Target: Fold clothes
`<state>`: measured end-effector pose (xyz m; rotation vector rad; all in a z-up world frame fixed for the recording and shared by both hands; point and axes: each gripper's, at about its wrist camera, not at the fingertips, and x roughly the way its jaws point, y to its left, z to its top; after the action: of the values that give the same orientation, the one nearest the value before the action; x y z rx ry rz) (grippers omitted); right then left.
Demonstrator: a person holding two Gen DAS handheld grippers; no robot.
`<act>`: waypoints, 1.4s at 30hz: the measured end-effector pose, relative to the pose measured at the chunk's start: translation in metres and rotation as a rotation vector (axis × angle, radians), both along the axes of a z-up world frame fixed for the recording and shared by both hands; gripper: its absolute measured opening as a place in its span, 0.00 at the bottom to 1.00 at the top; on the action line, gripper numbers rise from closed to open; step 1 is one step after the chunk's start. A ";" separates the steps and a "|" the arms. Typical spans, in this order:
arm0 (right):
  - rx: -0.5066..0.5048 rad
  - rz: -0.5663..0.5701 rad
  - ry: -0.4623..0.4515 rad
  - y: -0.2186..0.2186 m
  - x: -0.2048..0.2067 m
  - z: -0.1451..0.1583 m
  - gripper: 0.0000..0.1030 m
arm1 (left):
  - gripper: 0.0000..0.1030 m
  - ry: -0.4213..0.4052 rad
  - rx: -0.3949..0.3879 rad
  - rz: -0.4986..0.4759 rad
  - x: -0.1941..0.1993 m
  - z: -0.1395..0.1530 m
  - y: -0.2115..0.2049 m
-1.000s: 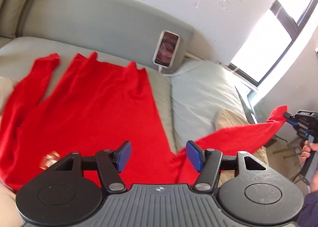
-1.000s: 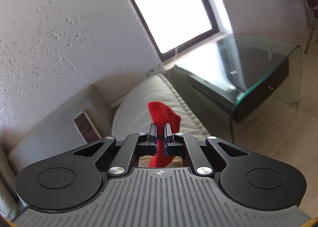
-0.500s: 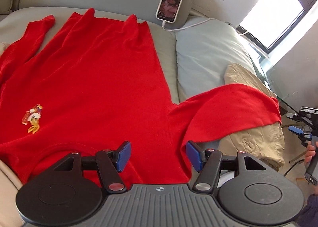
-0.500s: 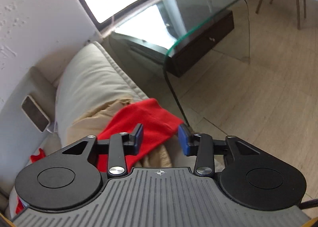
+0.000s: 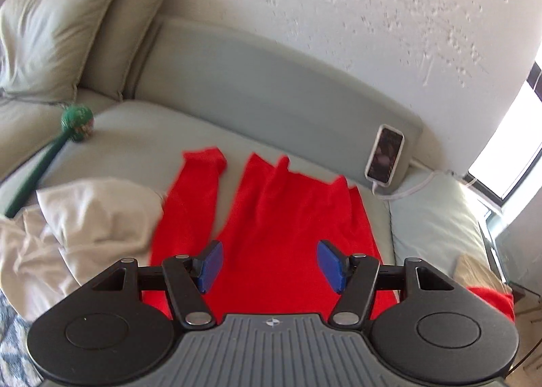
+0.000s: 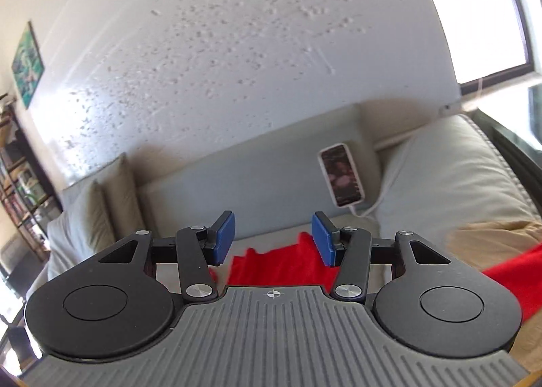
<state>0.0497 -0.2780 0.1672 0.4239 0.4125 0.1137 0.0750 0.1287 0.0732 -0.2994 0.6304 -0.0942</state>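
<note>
Sweater (image 5: 291, 217) lay spread flat on sofa (image 5: 271, 88), one sleeve draped off to the right over tan cloth (image 6: 491, 238). Left gripper (image 5: 270, 265) & right gripper (image 6: 272, 238) both hung spread, holding nothing. Best pinch a sleeve cuff, carry it across w/o bunching.

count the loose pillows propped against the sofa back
2, side by side at the far left end of the sofa in the left wrist view: a pale one in front and a tan one behind it. Others may lie out of view.
</note>
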 end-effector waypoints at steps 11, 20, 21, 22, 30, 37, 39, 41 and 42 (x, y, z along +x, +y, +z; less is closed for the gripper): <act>0.090 0.308 0.296 0.130 0.107 -0.108 0.51 | 0.41 0.165 -0.254 0.114 0.174 -0.079 0.103; 0.079 0.311 0.444 0.150 0.157 -0.190 0.51 | 0.38 0.301 -0.471 0.157 0.298 -0.175 0.135; 0.076 0.306 0.456 0.149 0.161 -0.196 0.51 | 0.38 0.312 -0.469 0.163 0.306 -0.183 0.134; 0.079 0.301 0.468 0.148 0.166 -0.201 0.51 | 0.38 0.322 -0.463 0.170 0.313 -0.190 0.133; 0.105 0.302 0.522 0.147 0.186 -0.229 0.51 | 0.37 0.322 -0.358 0.164 0.356 -0.216 0.120; 0.090 0.283 0.552 0.145 0.186 -0.234 0.51 | 0.05 0.250 -0.092 0.086 0.354 -0.184 0.087; 0.085 0.276 0.547 0.144 0.181 -0.228 0.51 | 0.05 0.189 -0.039 0.068 0.340 -0.161 0.083; 0.079 0.270 0.531 0.143 0.175 -0.219 0.51 | 0.04 0.127 0.015 0.050 0.327 -0.137 0.078; 0.076 0.267 0.517 0.142 0.171 -0.212 0.51 | 0.04 0.096 0.041 0.041 0.320 -0.125 0.076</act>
<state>0.2207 -0.1360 -0.0446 0.4703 0.9766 0.2821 0.3948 0.2045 -0.0519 -0.2783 0.7206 -0.0272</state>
